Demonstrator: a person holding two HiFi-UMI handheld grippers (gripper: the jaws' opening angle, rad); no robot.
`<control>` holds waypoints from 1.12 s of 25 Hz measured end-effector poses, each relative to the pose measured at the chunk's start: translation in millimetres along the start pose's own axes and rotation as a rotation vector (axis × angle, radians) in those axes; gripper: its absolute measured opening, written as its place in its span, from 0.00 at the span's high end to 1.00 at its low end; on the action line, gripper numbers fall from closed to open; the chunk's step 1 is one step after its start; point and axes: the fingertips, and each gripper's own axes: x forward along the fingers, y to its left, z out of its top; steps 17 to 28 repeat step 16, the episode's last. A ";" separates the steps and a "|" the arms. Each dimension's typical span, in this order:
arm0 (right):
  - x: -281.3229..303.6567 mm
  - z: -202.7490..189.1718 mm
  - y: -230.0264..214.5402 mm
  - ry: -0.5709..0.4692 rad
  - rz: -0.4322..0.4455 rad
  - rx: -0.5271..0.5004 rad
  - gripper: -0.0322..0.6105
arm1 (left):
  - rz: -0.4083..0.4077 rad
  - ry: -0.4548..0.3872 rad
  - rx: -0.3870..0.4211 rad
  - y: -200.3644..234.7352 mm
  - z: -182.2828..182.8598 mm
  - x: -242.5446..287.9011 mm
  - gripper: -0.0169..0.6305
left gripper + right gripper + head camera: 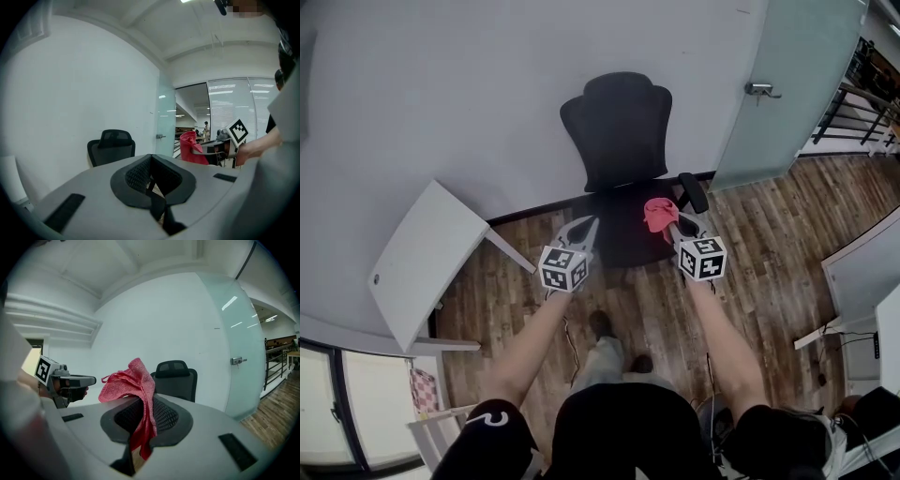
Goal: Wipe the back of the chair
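A black office chair (621, 141) stands against the white wall, its backrest facing me; it also shows in the left gripper view (111, 146) and the right gripper view (175, 380). My right gripper (666, 222) is shut on a red cloth (658, 214), held over the chair's seat near the right armrest (693, 191). The cloth (132, 389) bunches up out of the jaws. My left gripper (583, 232) is shut and empty, just left of the seat's front. The left gripper view shows the red cloth (192, 148) and the right gripper beside it.
A white table (427, 260) stands to the left of the chair. A frosted glass door (792, 84) with a handle (761, 90) is at the right. White furniture (862, 277) lies at the far right. The floor (769, 234) is wooden planks. My legs and shoes (602, 326) are below.
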 end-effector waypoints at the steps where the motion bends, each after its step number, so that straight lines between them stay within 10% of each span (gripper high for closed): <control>1: -4.0 0.6 3.9 -0.003 0.006 -0.006 0.85 | -0.006 -0.007 0.003 -4.3 1.4 -4.2 0.94; 28: -51.8 10.0 44.5 -0.037 0.032 -0.031 0.85 | -0.016 -0.048 0.026 -41.3 9.4 -60.7 0.94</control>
